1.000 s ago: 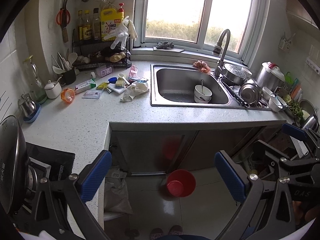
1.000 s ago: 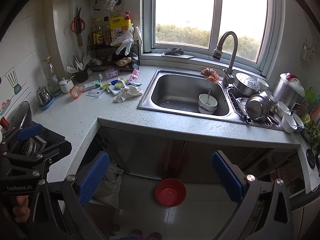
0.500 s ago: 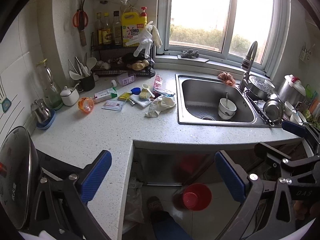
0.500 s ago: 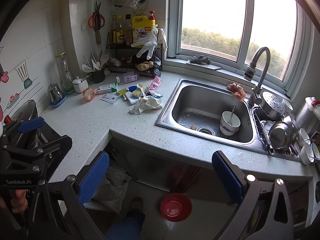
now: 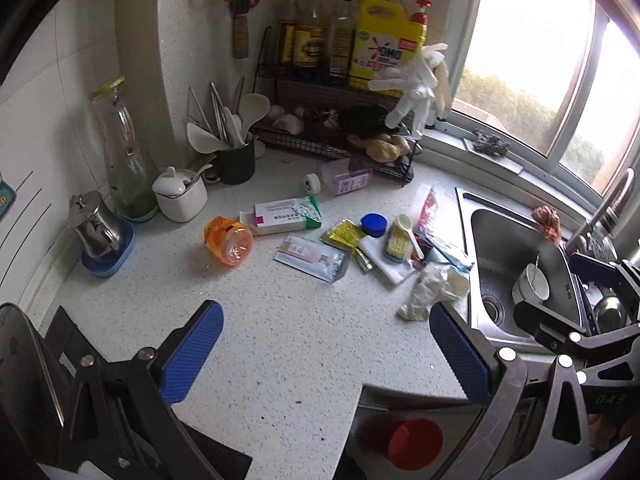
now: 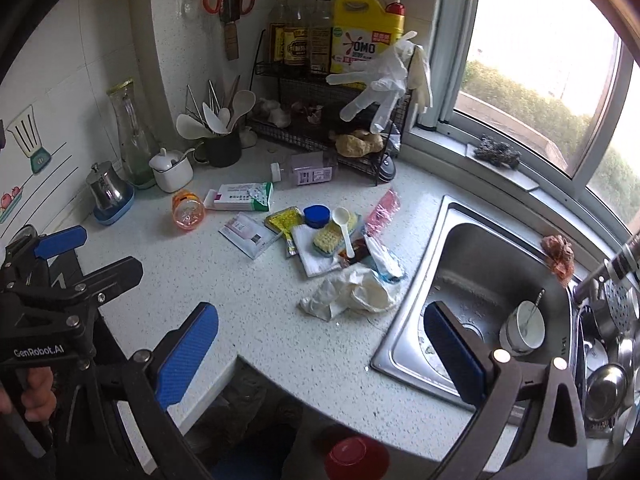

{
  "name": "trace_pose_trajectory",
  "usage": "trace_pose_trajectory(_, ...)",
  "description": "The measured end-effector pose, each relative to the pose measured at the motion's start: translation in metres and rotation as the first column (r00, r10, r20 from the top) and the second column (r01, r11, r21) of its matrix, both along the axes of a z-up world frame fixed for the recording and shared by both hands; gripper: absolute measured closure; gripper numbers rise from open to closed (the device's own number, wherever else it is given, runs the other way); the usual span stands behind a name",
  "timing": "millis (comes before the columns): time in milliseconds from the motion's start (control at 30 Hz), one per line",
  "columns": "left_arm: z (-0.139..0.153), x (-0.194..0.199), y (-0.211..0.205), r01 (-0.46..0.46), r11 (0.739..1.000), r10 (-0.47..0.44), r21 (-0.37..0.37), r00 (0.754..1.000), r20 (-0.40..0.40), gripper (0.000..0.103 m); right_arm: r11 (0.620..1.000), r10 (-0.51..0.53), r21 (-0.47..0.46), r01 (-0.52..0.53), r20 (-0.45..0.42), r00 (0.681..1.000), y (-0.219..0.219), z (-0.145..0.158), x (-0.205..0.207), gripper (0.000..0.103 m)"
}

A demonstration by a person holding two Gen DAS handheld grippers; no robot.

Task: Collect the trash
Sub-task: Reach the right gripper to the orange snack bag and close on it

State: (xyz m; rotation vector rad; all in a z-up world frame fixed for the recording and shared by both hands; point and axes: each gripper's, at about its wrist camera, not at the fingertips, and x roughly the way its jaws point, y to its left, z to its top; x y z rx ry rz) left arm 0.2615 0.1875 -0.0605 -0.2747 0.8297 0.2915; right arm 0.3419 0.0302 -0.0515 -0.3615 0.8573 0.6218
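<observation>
Both grippers hung over the counter [image 5: 280, 344] with jaws spread wide and nothing between them: the left gripper [image 5: 326, 354] above bare speckled top, the right gripper [image 6: 322, 354] above the counter edge by the sink [image 6: 472, 272]. The trash lay ahead, near the sink: a crumpled tissue [image 6: 354, 290], a sachet [image 6: 248, 234], a yellow packet [image 6: 284, 218], a pink wrapper [image 6: 384, 206] and a box [image 6: 240, 197]. A red bin [image 6: 356, 458] on the floor was partly hidden by the counter edge. The printing on the packets was too small to read.
</observation>
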Motion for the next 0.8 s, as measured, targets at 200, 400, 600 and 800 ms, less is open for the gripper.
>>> trace_pose_trajectory(200,-0.021,0.028,0.086,-0.139,0.988,0.137,-0.063,0.990,-0.032,0.000,0.991,0.127,-0.035,-0.129,-0.041,0.991,0.078,-0.016,0.039,0.000)
trace_pose_trajectory(400,-0.054,0.030,0.146,-0.293,0.951,0.281,-0.097,0.953,-0.116,0.000,0.961,0.256,-0.075,-0.268,-0.137,0.957,0.148,-0.049,0.066,0.000)
trace_pose_trajectory(600,-0.094,0.025,0.179,-0.424,0.898,0.396,-0.117,0.895,-0.207,0.000,0.908,0.357,-0.152,-0.391,-0.211,0.910,0.193,-0.088,0.082,0.000)
trace_pose_trajectory(800,-0.130,0.020,0.202,-0.521,0.840,0.467,-0.151,0.837,-0.286,0.000,0.850,0.434,-0.193,-0.490,-0.268,0.860,0.238,-0.120,0.090,0.000)
